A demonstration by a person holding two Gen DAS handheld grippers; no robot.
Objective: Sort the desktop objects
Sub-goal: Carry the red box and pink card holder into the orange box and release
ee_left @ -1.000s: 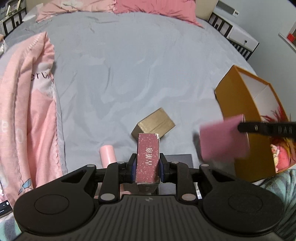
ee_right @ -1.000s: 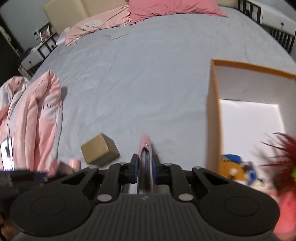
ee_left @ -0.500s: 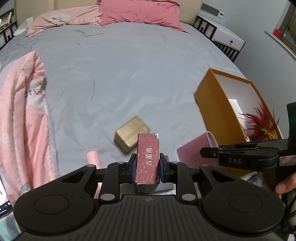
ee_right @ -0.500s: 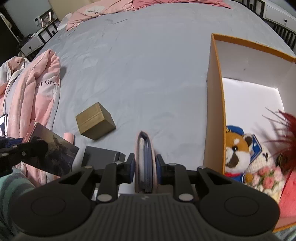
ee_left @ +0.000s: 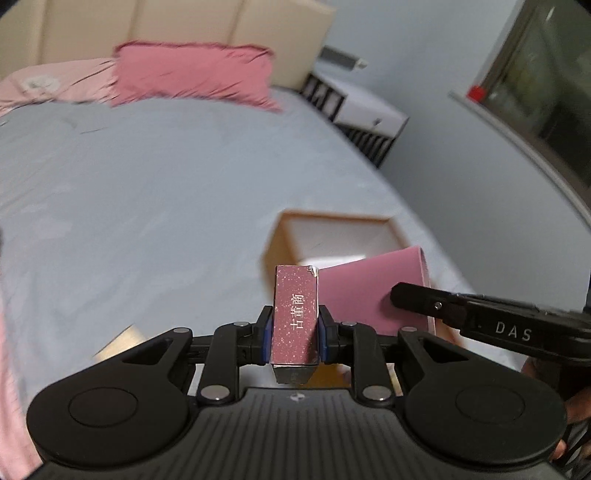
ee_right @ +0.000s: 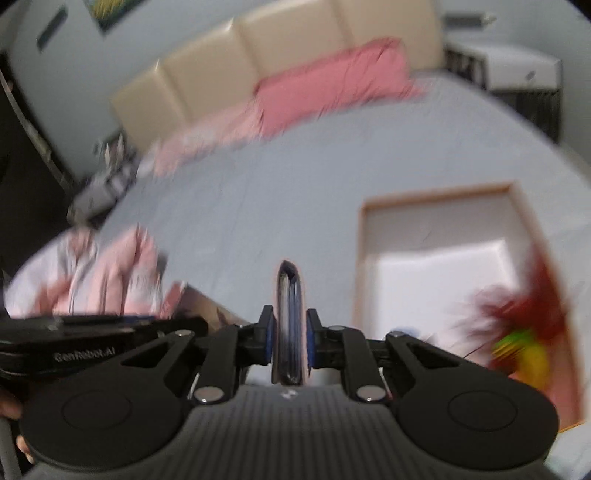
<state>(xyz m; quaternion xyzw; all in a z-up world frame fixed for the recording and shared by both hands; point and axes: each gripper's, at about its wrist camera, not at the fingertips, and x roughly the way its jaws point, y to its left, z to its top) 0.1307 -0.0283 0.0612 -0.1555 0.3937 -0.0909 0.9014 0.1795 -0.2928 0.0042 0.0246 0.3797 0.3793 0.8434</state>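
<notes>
My left gripper [ee_left: 295, 326] is shut on a glittery dark-pink carton [ee_left: 295, 306] with white characters, held upright above the bed. A flat pink notebook [ee_right: 290, 314], seen edge-on, stands between the pads of my right gripper [ee_right: 290, 341], whose jaws are closing on it. In the left wrist view the notebook [ee_left: 373, 291] shows broadside, with the right gripper's finger [ee_left: 424, 301] on it. Below and ahead lies the open orange box [ee_right: 436, 192] with a white inside; a red feathery toy [ee_right: 524, 314] sits in its near part. The right wrist view is blurred.
A small tan box [ee_left: 118, 341] lies on the grey bedsheet [ee_left: 147, 221] at lower left. A pink blanket [ee_right: 92, 273] is bunched on the left. Pink pillows [ee_left: 192, 77] and a beige headboard [ee_left: 221, 29] stand at the far end, a white nightstand [ee_left: 369, 110] beside them.
Both grippers have risen and tilted up with their loads; the headboard and wall have come into view. The orange box now sits lower and nearer the middle of each view.
</notes>
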